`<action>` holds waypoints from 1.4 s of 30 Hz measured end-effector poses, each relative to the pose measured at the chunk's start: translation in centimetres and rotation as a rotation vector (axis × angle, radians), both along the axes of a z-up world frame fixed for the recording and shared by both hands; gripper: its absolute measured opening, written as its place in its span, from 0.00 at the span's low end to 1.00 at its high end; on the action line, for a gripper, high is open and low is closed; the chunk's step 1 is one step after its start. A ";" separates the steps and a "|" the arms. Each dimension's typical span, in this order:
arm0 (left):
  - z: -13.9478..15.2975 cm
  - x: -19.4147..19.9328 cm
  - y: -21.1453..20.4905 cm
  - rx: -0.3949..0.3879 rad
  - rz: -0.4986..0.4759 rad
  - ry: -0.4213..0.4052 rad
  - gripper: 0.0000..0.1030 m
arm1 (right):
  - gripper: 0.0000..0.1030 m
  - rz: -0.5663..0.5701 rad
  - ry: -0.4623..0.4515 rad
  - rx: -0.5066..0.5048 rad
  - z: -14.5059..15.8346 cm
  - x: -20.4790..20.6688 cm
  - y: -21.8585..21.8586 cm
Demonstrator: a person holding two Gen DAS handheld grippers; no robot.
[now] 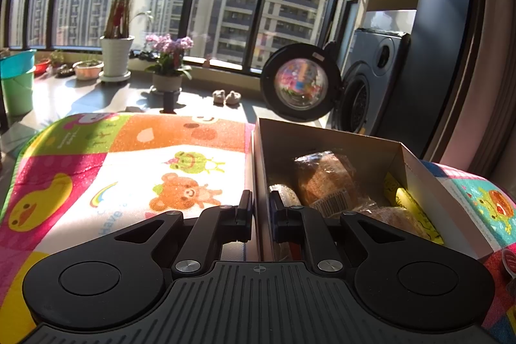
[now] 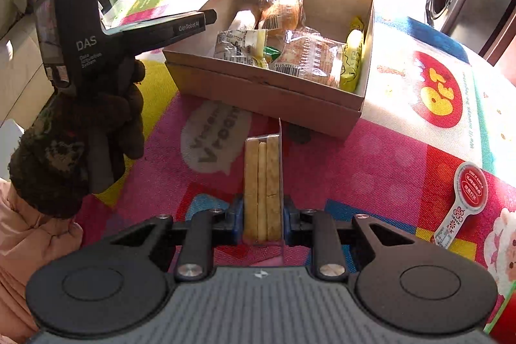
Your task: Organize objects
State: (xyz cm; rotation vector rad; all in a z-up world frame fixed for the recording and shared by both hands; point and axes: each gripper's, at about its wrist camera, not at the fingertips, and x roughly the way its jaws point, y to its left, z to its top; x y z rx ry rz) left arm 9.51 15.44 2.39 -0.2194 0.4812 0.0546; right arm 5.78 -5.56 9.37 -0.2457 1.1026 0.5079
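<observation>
- Your left gripper is clamping the box wall, steadying it on the mat.
- Your right gripper is pinching the biscuit pack (near the box's near wall), presumably readying it for packing.

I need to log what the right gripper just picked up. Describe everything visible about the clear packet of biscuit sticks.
The clear plastic packet of pale biscuit sticks holds three long tan sticks side by side, one cracked across. It is clamped between the right gripper's blue-padded fingers, pointing lengthwise away from the camera toward the open brown cardboard box, above the colourful cartoon play mat. Its far end stops short of the box.
</observation>
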 end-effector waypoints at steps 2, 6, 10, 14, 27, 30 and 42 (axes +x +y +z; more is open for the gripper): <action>0.0 0.0 0.0 0.001 0.000 0.000 0.13 | 0.22 -0.006 -0.047 0.035 2.5 -0.4 -0.4; 0.0 0.0 0.0 -0.002 0.000 0.000 0.13 | 0.22 -0.055 -0.187 0.090 7.3 1.3 -0.7; 0.0 0.0 0.0 -0.002 -0.001 0.002 0.13 | 0.22 -0.146 -0.254 0.147 9.7 5.2 -0.6; 0.0 0.0 0.0 0.000 -0.001 0.001 0.13 | 0.22 -0.214 -0.263 0.128 8.8 10.4 0.9; 0.0 -0.1 0.0 0.001 -0.001 0.001 0.13 | 0.22 -0.317 -0.135 0.099 -0.1 20.0 4.5; 0.1 0.0 0.0 0.002 -0.001 0.002 0.13 | 0.25 -0.292 -0.182 0.096 0.4 19.8 4.9; 0.3 0.3 0.3 -0.009 0.001 0.034 0.13 | 0.50 -0.300 -0.291 0.084 4.0 10.8 -6.5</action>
